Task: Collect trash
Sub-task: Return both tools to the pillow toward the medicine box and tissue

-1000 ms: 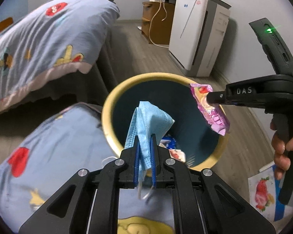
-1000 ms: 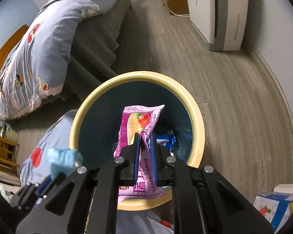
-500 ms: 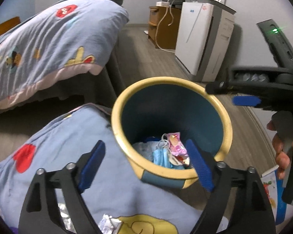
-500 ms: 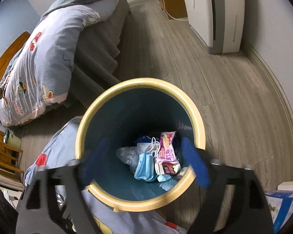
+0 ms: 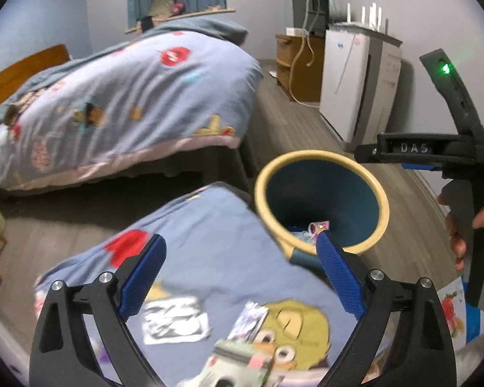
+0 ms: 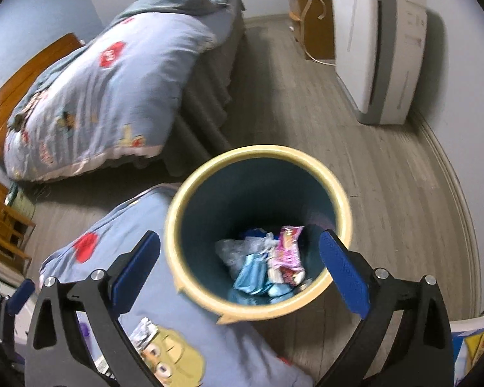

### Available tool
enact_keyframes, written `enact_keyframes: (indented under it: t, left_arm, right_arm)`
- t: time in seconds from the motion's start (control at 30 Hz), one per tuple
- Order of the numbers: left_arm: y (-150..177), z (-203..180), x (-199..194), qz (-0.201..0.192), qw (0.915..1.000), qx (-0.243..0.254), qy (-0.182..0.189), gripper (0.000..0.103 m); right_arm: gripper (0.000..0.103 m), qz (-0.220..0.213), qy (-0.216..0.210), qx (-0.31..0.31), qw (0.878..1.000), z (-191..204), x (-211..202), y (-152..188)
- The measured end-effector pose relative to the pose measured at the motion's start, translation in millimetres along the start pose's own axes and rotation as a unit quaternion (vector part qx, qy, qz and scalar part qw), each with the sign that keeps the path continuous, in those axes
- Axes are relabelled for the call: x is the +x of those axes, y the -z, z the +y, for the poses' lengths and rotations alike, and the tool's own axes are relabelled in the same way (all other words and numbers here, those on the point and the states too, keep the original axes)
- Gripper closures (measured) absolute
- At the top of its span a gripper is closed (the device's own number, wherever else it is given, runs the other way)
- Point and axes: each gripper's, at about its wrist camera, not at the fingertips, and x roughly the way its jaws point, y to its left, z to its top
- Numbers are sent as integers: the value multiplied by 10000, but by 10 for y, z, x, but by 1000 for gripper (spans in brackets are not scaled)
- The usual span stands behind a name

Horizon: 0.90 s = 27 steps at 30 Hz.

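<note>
Far left, bed with blue cartoon-print quilt (image 5: 119,96) and wooden headboard. In front, a second blue cartoon-print cushion (image 5: 209,258) carrying a crumpled silver foil wrapper (image 5: 248,317), not yet binned. Left gripper (image 5: 238,274) hovers over that cushion, jaws just opened wide, nothing between the blue pads. Beside the cushion on the grey wood floor stands the round bin with cream rim and dark teal inside (image 6: 338,200). At its bottom lie a light blue face mask (image 6: 251,274) and a pink snack wrapper (image 6: 288,251) among other scraps. Right gripper (image 6: 238,264) sits above the bin mouth, jaws likewise just spread wide, empty. Far right, white air purifier (image 6: 377,48) against the wall.
</note>
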Motion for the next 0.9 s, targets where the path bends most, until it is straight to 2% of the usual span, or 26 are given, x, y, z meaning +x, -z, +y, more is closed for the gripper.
enact_keyframes:
  t: [0.13, 0.27, 0.4, 0.5, 0.63, 0.77, 0.9]
  left_arm:
    - [197, 301, -421, -101, 9994, -254, -234, 9]
    - [491, 637, -772, -25, 9971, -489, -580, 8]
    - [788, 913, -992, 95, 9936, -879, -706, 8]
    - [1026, 1122, -1057, 253, 9888, -1236, -799, 8]
    - [1339, 1396, -1030, 581, 9777, -1784, -939, 8]
    - [1579, 1617, -990, 800, 9697, -1981, -1185, 8]
    - [1701, 1739, -974, 910, 9652, -2063, -1321, 8]
  right_arm:
    - [6, 38, -179, -254, 9995, 351, -191, 211]
    - [6, 142, -294, -407, 9986, 646, -292, 467]
    - [6, 444, -441, -373, 9973, 867, -276, 742]
    - [6, 651, -421, -469, 9959, 1050, -240, 952]
    - [6, 857, -302, -617, 9939, 1202, -175, 1200]
    - [6, 1110, -273, -485, 9923, 1283, -47, 1414]
    - [6, 1360, -231, -475, 9893, 1406, 93, 1620]
